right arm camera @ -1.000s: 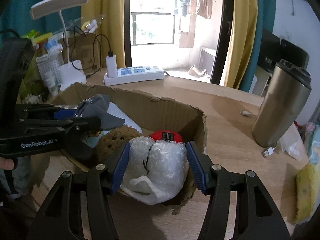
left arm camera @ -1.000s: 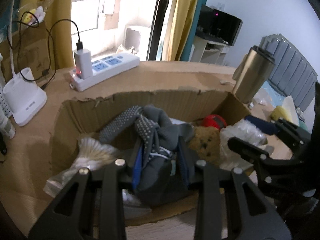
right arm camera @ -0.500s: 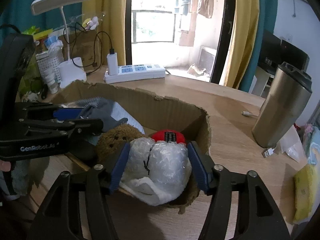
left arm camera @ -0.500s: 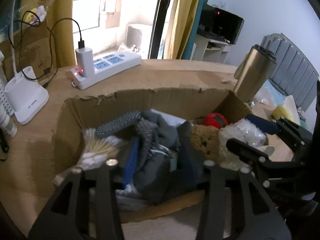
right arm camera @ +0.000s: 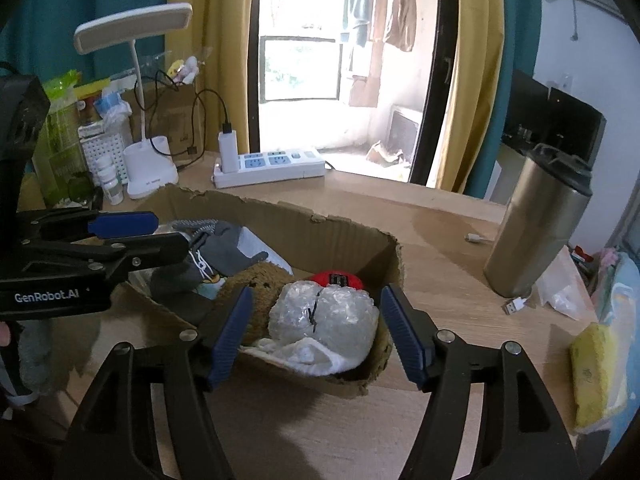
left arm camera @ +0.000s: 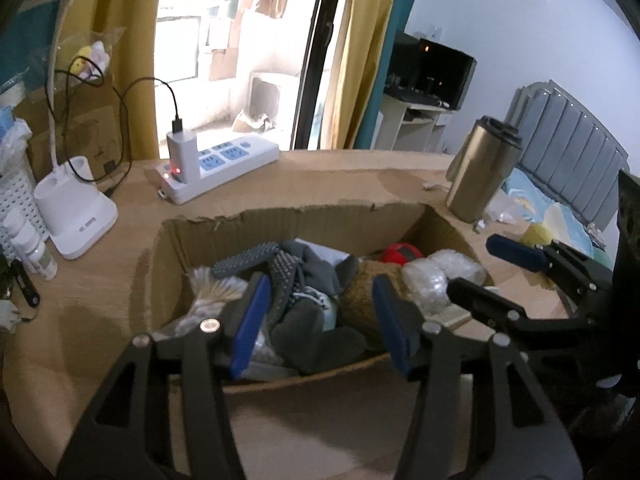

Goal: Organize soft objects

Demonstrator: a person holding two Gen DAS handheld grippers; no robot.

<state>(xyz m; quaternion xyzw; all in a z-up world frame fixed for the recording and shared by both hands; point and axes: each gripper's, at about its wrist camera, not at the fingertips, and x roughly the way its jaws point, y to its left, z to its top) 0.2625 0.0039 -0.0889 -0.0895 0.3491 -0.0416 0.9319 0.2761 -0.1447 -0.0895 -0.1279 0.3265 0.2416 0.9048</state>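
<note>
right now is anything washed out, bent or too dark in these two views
Left wrist: the window is blown out, the curtains bow with fisheye, and the cardboard box interior is dim. Right wrist: the balcony door glares white and the corners vignette black; both are sharp.

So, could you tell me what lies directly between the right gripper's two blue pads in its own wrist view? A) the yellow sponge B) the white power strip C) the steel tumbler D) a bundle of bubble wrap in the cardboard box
D: the bubble wrap bundle sits in the cardboard box between the pads of the right gripper, whose jaws are opening with gaps on both sides.
</note>
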